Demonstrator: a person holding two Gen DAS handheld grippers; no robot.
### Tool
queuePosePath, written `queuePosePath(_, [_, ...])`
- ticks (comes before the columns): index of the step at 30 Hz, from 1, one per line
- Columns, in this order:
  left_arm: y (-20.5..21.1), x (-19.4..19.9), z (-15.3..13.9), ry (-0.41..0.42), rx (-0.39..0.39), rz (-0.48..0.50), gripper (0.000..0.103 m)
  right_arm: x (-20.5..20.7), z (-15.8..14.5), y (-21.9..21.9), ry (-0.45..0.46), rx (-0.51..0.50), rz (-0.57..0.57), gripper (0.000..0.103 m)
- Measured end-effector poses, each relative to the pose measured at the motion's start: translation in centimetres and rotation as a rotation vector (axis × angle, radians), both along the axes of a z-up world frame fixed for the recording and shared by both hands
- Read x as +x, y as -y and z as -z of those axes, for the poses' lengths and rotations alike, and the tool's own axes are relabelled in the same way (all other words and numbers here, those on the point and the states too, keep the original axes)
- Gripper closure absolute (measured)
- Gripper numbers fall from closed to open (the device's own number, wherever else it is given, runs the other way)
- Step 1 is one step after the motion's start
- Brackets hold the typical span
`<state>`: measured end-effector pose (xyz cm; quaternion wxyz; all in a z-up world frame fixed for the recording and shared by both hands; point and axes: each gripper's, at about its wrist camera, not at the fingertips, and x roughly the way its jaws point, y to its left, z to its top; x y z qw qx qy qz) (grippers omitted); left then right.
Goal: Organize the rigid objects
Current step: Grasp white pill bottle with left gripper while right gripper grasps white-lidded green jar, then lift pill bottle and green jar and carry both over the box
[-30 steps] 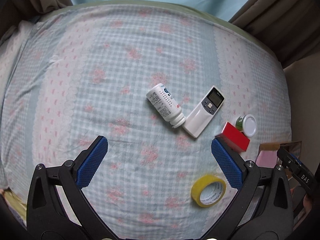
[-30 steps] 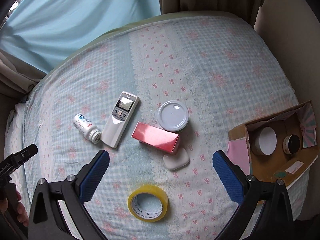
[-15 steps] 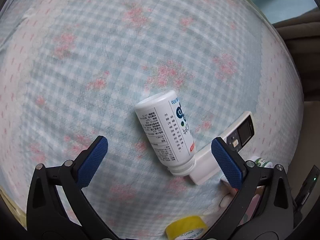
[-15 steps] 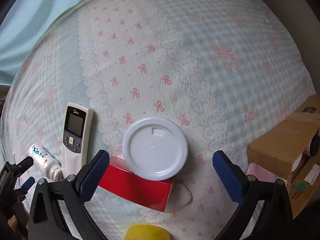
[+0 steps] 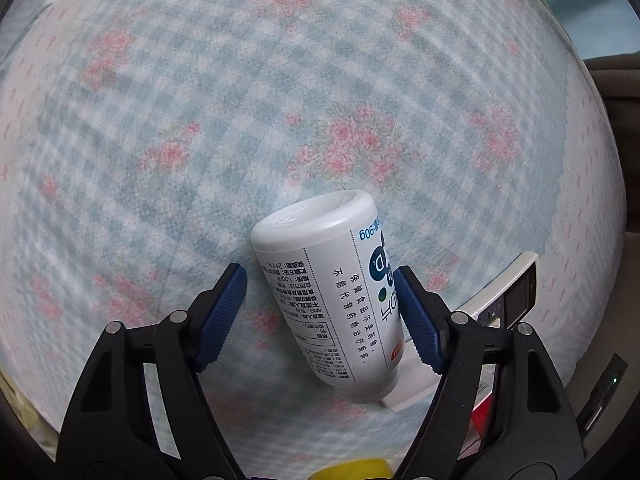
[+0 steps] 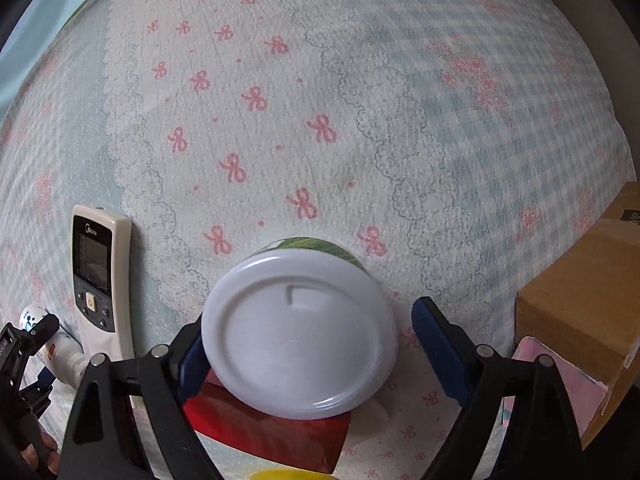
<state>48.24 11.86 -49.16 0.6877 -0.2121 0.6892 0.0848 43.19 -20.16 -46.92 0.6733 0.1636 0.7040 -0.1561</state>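
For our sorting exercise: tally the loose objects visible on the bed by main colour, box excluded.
White: 3 – bottle, remote, white-lidded jar
Red: 1 – carton
Yellow: 1 – tape roll
Total: 5

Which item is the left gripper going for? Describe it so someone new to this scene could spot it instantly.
On the flowered checked bedspread, look between the blue pads of the left gripper. There lies a white plastic bottle on its side, beside the white remote control. Only it is round, with a label of printed text and a blue logo.
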Motion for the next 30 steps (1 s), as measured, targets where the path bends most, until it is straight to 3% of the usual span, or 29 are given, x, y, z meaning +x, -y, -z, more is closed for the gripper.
queuePosePath(3, [0.6, 0.1, -0.3, 0.019, -0.023, 0.003, 0.047, -0.4, 0.3, -0.2, 0.015, 0.033, 0.012, 0.029])
queuePosePath(4, [0.5, 0.4, -0.5, 0.014, -0.022, 0.008, 0.047, -0.1, 0.4, -0.4, 0.025, 0.038, 0.004, 0.036])
queuePosePath(13, [0.0, 1.5, -1.6, 0.044, -0.033, 0.045, 0.050, 0.1, 0.5, -1.5, 0.033, 0.029, -0.031, 0.037])
queuePosePath(19, [-0.1, 1.4, -2.9, 0.074, -0.026, 0.077, 0.050, 0.6, -1.1, -1.0, 0.069, 0.018, -0.051, 0.037])
queuePosePath(30, [-0.2, 0.4, -8.2, 0.166, -0.032, 0.141, 0.055, 0.9, -4.8, -1.8, 0.143, 0.004, -0.081, 0.037])
